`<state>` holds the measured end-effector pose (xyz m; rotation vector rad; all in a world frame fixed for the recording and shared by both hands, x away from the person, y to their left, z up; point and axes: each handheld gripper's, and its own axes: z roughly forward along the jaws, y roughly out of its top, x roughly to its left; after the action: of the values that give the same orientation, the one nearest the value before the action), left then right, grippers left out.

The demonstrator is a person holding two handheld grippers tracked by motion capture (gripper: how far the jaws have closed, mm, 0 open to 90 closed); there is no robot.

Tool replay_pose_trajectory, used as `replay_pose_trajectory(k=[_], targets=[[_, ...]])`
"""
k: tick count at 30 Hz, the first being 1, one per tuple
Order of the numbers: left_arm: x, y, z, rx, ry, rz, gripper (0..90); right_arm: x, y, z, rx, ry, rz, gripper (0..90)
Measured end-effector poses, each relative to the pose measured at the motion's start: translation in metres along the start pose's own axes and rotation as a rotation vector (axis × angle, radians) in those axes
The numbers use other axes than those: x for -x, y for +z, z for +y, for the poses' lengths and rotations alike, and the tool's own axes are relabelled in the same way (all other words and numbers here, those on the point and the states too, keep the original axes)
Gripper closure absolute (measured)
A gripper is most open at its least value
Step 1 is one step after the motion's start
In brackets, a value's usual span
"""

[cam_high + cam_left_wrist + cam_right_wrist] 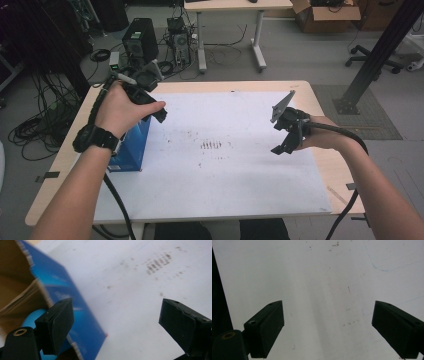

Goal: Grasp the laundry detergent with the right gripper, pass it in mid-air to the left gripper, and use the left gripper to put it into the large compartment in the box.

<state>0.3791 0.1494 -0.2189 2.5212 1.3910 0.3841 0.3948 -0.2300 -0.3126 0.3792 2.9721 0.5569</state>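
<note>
The blue box (pixel 131 146) stands upright at the table's (pixel 320 165) left edge, directly under the empty, open left hand-held gripper (pixel 159 112), while the open right hand-held gripper (pixel 284 139) hangs well apart.

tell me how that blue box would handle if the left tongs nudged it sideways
The blue box stands tall on a narrow base, so a high push would probably tip it. Its open top shows thin cardboard walls, so it is likely light and may dent. On the smooth white sheet it may slide.
</note>
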Motion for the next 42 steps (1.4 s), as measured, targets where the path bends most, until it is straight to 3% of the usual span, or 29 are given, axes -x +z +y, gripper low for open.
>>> replay_pose_trajectory(k=[7,18,26,42], targets=[[0.025,0.017,0.01,-0.008,0.088,-0.062,8.5,0.0,-0.004,0.004,0.018,-0.004,0.013,9.6],[0.059,0.043,0.015,-0.028,0.183,-0.134,5.4,0.001,-0.006,0.002,0.039,0.013,0.044,7.0],[0.069,0.053,0.014,-0.038,0.198,-0.172,4.8,0.0,-0.007,0.001,0.045,0.007,0.059,5.2],[0.072,0.055,0.012,-0.041,0.206,-0.181,4.8,-0.002,-0.008,0.0,0.041,0.006,0.059,5.1]])
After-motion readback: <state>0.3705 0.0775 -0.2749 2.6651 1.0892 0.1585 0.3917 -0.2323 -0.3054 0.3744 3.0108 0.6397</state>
